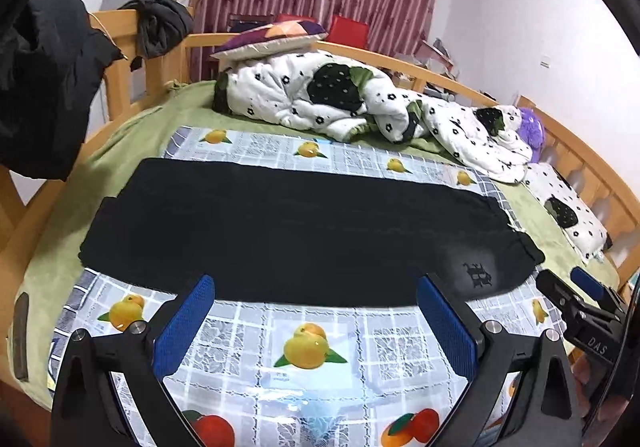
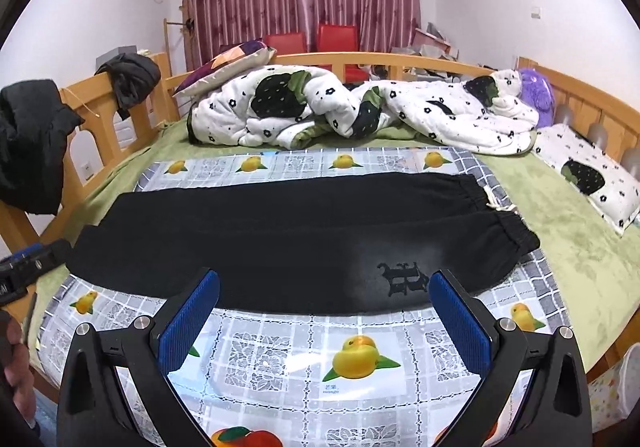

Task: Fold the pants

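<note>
Pants (image 2: 288,243) lie flat lengthwise on the bed's fruit-print cloth (image 2: 360,363), legs stacked. My left tool (image 1: 316,311) and right tool (image 2: 324,307) are both spread, empty, just short of the near edge. Next, probably: pinch one end for the crosswise fold.

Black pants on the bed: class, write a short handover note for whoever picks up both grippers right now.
Left gripper: open, holding nothing, hovering over the fruit-print mat just short of the pants' near edge.
Right gripper: open, holding nothing, hovering near the embroidered logo.
Black pants: lying flat lengthwise across the mat, legs one on the other, elastic waistband to the right, cuffs to the left.
Done: pants appear folded once, leg over leg.
Left: grasp one end and fold it across toward the other, then smooth.
</note>
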Available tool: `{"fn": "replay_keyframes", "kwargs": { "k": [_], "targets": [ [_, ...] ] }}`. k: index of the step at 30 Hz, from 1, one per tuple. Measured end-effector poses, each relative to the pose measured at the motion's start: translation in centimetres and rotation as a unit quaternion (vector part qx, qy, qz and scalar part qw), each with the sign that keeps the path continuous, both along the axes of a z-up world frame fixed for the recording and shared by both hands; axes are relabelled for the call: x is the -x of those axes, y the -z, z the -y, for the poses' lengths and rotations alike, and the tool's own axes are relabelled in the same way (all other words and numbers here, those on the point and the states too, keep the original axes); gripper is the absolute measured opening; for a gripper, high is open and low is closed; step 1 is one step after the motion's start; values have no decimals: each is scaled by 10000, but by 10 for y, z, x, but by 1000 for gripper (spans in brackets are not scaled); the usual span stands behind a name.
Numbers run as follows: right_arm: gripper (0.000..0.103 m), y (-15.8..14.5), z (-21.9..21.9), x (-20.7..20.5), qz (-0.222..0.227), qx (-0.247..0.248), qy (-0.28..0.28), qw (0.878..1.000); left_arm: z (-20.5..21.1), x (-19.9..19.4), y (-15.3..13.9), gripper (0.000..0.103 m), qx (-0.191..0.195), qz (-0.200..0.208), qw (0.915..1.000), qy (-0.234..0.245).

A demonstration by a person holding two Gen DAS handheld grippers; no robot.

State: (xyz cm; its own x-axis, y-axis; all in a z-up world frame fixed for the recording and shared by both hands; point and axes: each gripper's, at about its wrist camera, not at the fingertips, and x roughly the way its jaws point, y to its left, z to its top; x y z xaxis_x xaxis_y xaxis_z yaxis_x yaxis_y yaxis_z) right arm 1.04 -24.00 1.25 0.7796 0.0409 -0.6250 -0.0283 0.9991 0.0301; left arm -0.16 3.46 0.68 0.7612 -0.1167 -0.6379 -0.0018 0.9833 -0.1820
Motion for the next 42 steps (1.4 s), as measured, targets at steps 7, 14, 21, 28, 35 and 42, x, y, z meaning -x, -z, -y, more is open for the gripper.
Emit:
{"fn": "replay_keyframes", "kwargs": {
  "k": [7, 14, 21, 28, 35, 42],
  "targets": [
    [103, 0, 3, 0, -6, 36, 3, 10000, 2, -2, 2, 101, -168, -57, 9998, -22],
    [103, -1, 8, 2, 10, -76, 31, 10000, 3, -3, 5, 101, -301, -64, 9995, -51],
    [103, 0, 13, -2, -13, -70, 127, 9999, 10, 2, -2, 101, -482, 74, 9988, 40],
    [103, -1, 16, 2, 40, -114, 89, 9999, 12, -2, 3, 101, -608, -38, 9981, 58],
    [103, 1, 17, 2, 38, -22, 59, 10000, 9, -1, 1, 101, -505, 20, 9987, -24],
    [103, 6, 22, -1, 8, -47, 151, 9999, 12, -2, 4, 101, -575, 83, 9983, 1]
  ]
}}
